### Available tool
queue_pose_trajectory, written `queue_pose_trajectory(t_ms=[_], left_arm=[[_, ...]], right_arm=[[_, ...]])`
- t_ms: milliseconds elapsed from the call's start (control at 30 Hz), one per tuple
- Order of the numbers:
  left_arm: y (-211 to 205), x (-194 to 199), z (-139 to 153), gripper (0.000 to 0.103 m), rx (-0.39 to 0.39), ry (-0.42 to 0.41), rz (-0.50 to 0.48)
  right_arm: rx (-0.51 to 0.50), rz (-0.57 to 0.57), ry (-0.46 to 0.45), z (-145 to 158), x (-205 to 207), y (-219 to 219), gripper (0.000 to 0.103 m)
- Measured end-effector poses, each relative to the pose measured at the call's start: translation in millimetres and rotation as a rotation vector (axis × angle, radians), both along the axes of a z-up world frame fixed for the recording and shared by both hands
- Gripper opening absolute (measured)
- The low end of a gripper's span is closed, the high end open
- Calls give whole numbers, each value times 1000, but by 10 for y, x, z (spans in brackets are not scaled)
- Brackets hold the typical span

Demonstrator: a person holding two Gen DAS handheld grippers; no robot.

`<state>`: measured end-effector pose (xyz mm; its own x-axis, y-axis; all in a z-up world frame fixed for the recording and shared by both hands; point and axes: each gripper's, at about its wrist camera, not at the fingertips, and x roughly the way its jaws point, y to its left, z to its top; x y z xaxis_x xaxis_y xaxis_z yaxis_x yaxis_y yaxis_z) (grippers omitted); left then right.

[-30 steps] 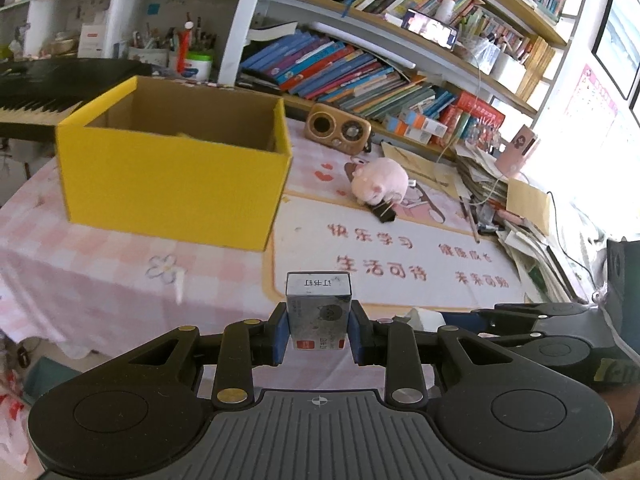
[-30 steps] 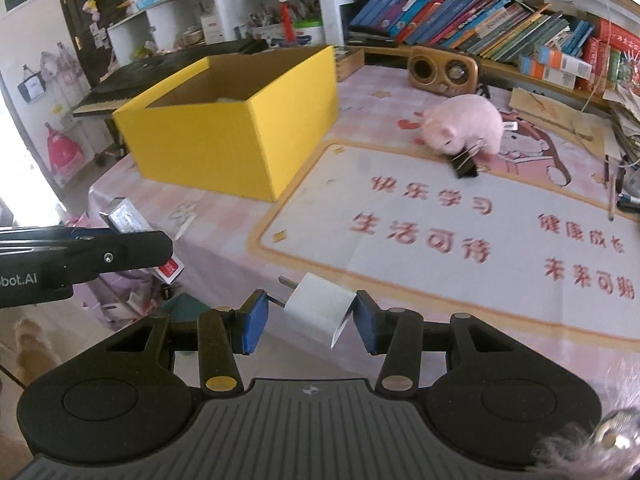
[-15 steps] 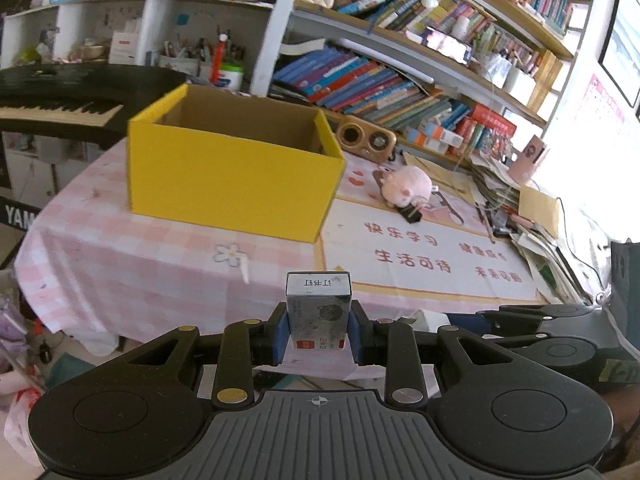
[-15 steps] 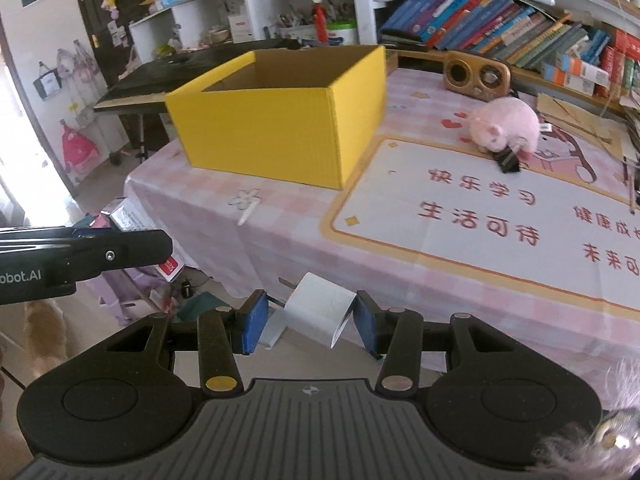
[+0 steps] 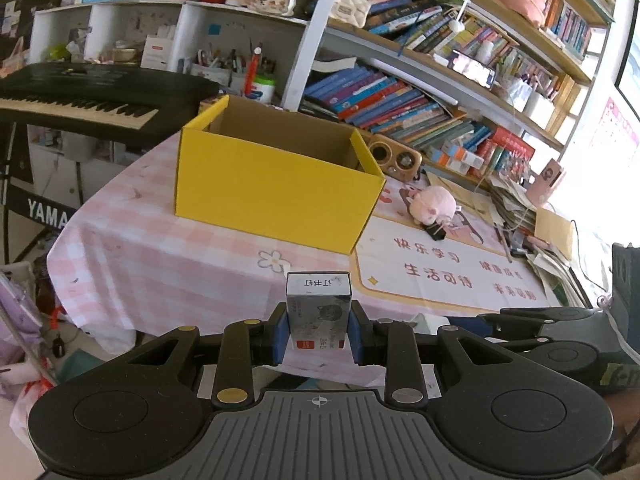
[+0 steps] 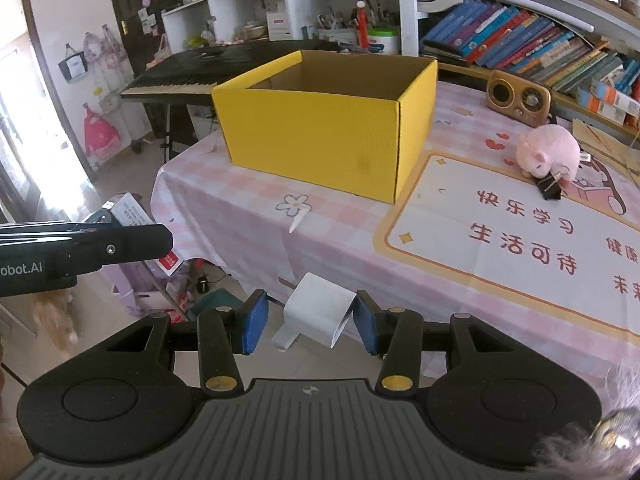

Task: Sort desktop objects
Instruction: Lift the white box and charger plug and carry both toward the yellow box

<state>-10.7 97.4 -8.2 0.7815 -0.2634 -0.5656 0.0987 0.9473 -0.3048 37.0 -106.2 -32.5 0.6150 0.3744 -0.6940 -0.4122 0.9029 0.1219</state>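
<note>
The small staple box (image 5: 319,307) stands upright, pinched in the left hand-held gripper (image 5: 319,338); a white adapter (image 6: 319,315) sits tilted, clamped by the right hand-held gripper (image 6: 312,322). Neither is sorted yet. The yellow box (image 5: 276,184) waits well ahead on the bench (image 5: 160,256), pink plush (image 6: 548,152) and clip beyond.

The left gripper (image 5: 319,334) clamps an upright staple box (image 5: 318,309) off the near edge of the checked table (image 5: 160,256) bearing a yellow carton (image 5: 272,196)
</note>
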Motion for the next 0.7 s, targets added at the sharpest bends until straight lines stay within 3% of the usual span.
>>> queue_pose_trajectory(t_ms=[700], left_arm=[[122, 246, 112, 28, -13, -43, 9]], right_arm=[[-7, 12, -26, 113, 211, 106, 44]])
